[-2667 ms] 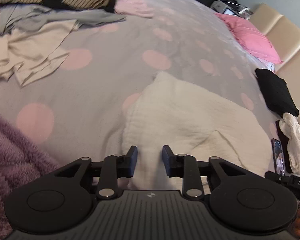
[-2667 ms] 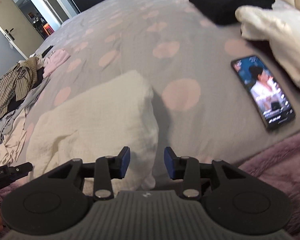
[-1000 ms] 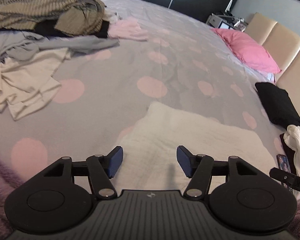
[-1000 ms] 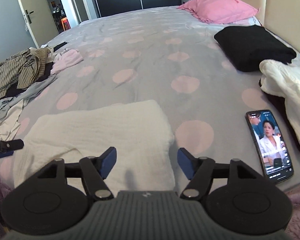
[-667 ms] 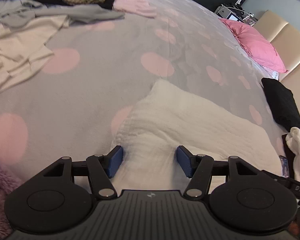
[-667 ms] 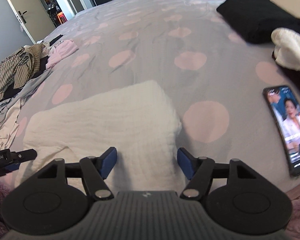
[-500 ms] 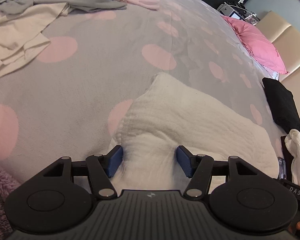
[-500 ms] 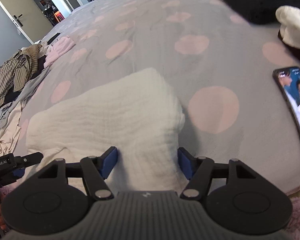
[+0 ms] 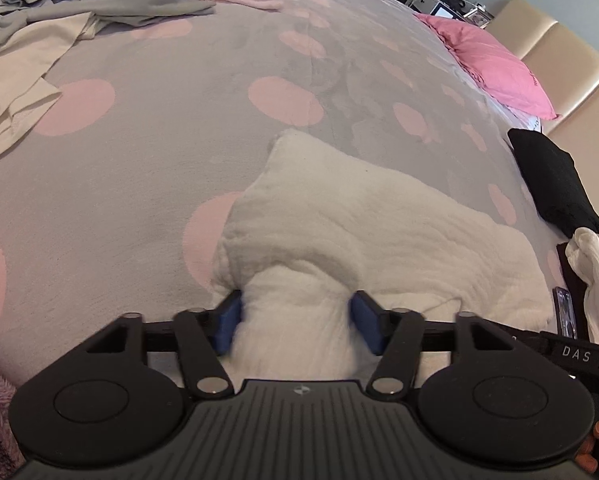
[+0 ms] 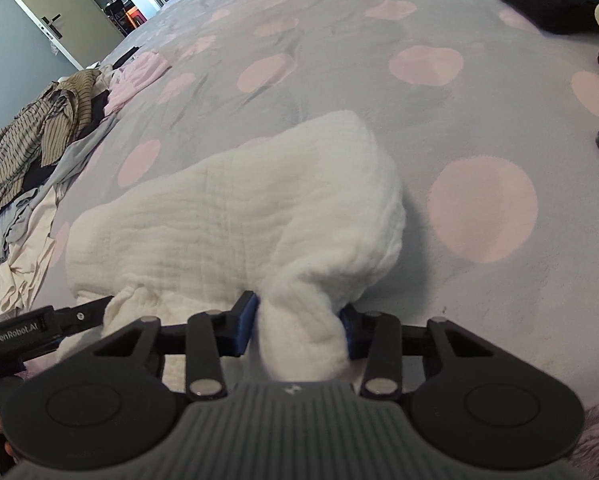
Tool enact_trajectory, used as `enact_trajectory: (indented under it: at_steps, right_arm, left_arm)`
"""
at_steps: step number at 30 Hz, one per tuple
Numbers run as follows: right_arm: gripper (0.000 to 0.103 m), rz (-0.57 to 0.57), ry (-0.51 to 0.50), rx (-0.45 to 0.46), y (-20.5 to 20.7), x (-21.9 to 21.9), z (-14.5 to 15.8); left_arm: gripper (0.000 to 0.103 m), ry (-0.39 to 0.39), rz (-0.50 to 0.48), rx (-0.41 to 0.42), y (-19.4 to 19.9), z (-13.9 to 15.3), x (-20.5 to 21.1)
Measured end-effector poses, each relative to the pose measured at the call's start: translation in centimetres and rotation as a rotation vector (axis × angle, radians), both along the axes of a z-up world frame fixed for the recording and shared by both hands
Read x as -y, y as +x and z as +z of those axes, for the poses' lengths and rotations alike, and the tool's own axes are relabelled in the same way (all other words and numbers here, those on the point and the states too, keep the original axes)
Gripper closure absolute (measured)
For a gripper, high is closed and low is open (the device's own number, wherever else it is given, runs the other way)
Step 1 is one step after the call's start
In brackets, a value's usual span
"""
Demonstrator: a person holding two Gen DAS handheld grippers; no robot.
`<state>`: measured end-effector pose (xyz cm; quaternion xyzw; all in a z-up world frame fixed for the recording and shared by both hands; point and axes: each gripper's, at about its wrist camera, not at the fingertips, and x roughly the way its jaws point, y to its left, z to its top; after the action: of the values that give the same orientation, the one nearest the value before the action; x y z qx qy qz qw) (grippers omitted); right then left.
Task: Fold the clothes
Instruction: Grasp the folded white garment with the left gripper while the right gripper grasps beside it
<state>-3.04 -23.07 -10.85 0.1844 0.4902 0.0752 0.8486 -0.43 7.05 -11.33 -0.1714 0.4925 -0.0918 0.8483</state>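
Both the left gripper (image 9: 295,322) and right gripper (image 10: 295,330) have fingers squeezing the white cloth (image 9: 363,224) near the bed's (image 9: 179,140) near edge, ready to lift and fold it over.

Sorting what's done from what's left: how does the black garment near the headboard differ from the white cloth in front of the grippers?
The black garment is dark, compact and lies untouched; the white cloth is pale, larger and bunched between both grippers' fingers. Both lie on the spotted bedspread.
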Motion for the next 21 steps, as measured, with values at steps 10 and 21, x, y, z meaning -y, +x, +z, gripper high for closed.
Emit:
enact_trajectory:
  at_steps: [10,21]
  right_arm:
    - [0.078,-0.001,0.046,0.098,-1.2,0.2,1.5]
    - [0.079,-0.019,0.088,0.209,-2.8,1.5,5.5]
  left_arm:
    - [0.078,-0.01,-0.035,0.08,-0.8,1.6,0.1]
    - [0.08,-0.12,-0.048,0.202,-1.6,6.3,0.5]
